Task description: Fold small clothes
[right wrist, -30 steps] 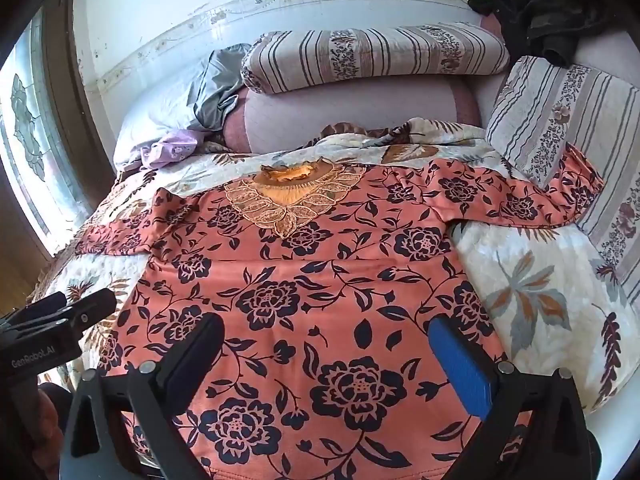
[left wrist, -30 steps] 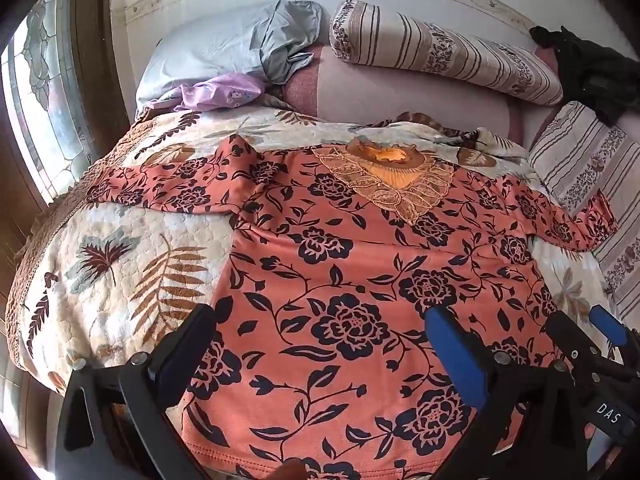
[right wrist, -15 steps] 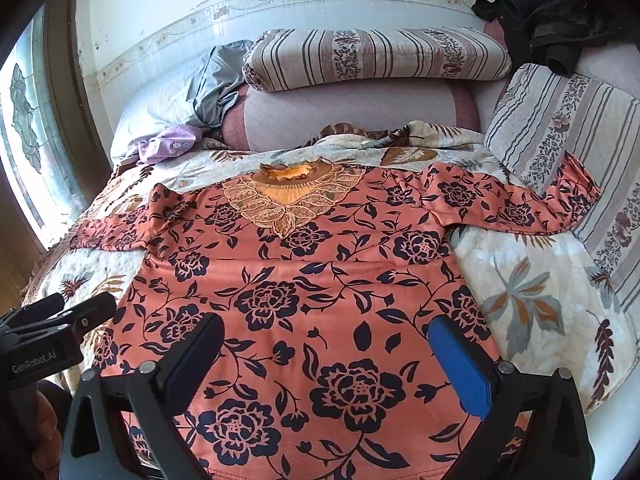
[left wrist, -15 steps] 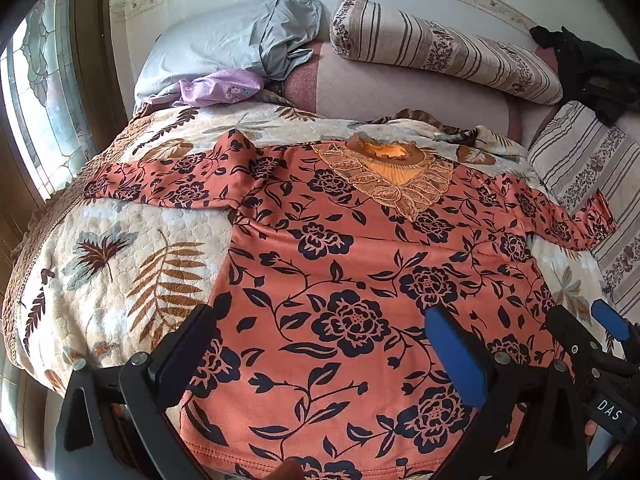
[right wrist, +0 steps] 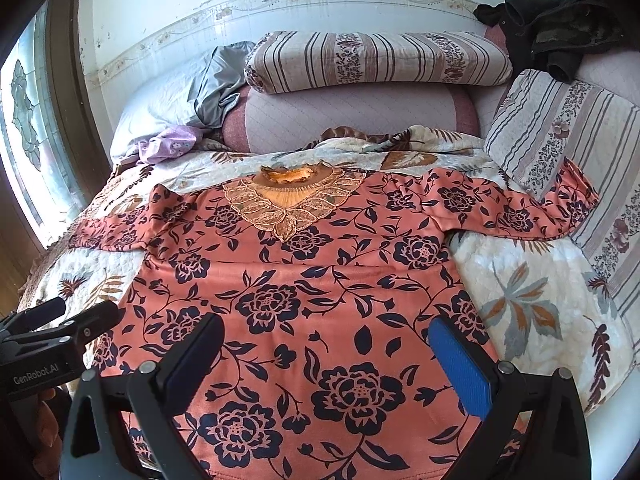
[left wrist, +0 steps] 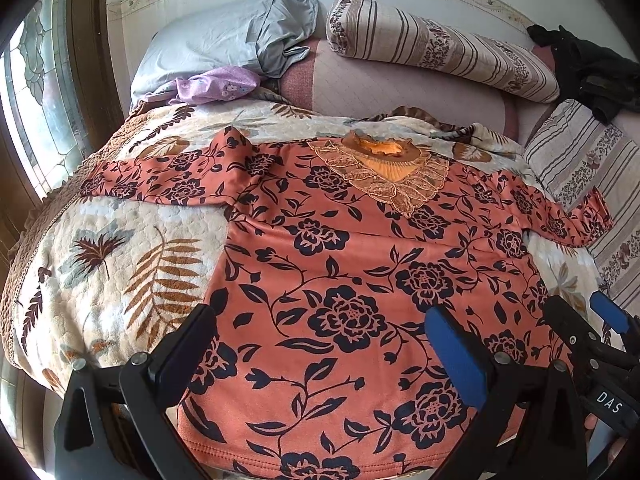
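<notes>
An orange top with dark flowers (left wrist: pixel 344 280) lies spread flat, front up, on the bed, its lace neckline (left wrist: pixel 384 176) at the far end and both sleeves stretched out sideways. It fills the right wrist view too (right wrist: pixel 304 280). My left gripper (left wrist: pixel 320 344) is open and empty above the hem's left part. My right gripper (right wrist: pixel 328 356) is open and empty above the hem's right part. The right gripper shows at the left wrist view's right edge (left wrist: pixel 588 336), and the left gripper at the right wrist view's left edge (right wrist: pixel 60 328).
A cream leaf-print quilt (left wrist: pixel 120 264) covers the bed. Striped pillows (right wrist: pixel 376 60) and a pink bolster (right wrist: pixel 352 116) line the headboard wall. A grey pillow (left wrist: pixel 224 40), a purple cloth (left wrist: pixel 212 88) and a black garment (right wrist: pixel 560 20) lie at the far end. A window (left wrist: pixel 36 92) is at left.
Both grippers have risen and drawn back slightly, so the top sits a little lower and farther in both views. Their jaws stay open. The top has not moved.
</notes>
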